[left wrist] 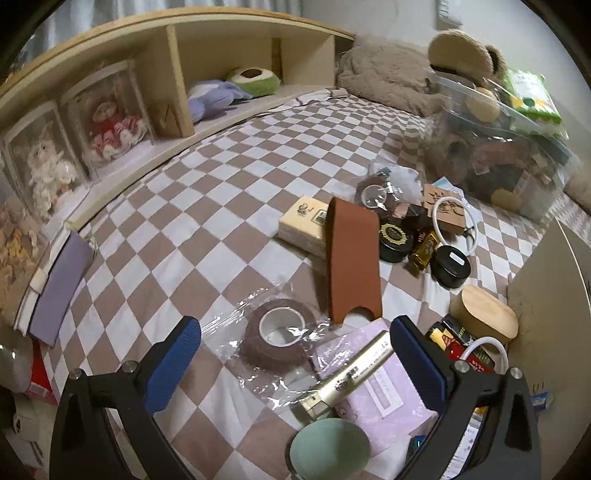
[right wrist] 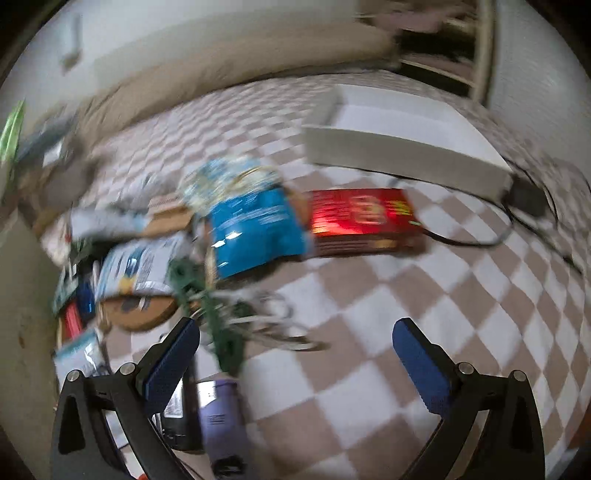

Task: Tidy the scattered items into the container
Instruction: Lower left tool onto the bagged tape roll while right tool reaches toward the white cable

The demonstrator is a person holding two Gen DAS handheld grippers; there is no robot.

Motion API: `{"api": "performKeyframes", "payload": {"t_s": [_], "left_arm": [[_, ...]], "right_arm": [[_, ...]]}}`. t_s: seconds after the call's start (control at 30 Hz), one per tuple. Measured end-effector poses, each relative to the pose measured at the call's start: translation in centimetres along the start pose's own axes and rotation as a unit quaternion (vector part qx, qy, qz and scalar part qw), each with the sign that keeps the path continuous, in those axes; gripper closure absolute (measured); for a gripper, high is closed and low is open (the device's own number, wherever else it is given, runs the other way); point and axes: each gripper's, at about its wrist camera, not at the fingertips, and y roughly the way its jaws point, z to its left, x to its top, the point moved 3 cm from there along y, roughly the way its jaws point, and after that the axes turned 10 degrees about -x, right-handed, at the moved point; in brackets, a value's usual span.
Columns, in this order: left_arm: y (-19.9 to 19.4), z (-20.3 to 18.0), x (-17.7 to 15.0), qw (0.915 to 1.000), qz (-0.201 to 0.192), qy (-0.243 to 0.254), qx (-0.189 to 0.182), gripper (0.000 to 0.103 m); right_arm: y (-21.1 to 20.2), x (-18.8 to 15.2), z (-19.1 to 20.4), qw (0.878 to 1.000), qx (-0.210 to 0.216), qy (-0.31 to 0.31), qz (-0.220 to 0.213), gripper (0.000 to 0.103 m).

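Both grippers' ribbed blue fingers spread wide, fuzzy brown tape roll, glossy red box

Checkered brown-and-white bedspread beneath a pale wooden shelf headboard, white wall behind.
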Motion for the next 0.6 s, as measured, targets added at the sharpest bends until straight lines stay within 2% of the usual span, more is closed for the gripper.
{"api": "performKeyframes", "payload": {"t_s": [0.1,0.17,0.27,0.4,0.5,0.6], "left_arm": [[0.3,0.5,-0.1,0.9999,0.008,-0.013,0.002,0.000],[0.7,0.7,-0.2,0.9997,0.014,-0.017,0.003,0.000],[1.2,0.9,-0.4,0.9995,0.024,-0.020,0.006,0.000],[1.8,1.2,-0.5,0.9992,0.031,-0.020,0.012,0.000],[2.3,1.4,-0.7,0.9989,0.041,-0.021,0.013,0.000],[2.7,1.6,-1.0,0.9983,0.052,-0.023,0.011,0.000]], "right_arm": [[1.2,0.0,0.8,0.999,-0.032,-0.028,0.012,0.000],[2.1,0.0,0.0,0.999,-0.043,-0.019,0.024,0.000],[2.7,0.2,-3.0,0.996,-0.072,0.040,0.036,0.000],[2.7,-0.6,-7.4,0.986,-0.112,0.114,0.045,0.000],[2.1,-1.1,-10.3,0.976,-0.114,0.182,0.040,0.000],[1.2,-0.8,-11.2,0.973,-0.085,0.214,0.013,0.000]]}}
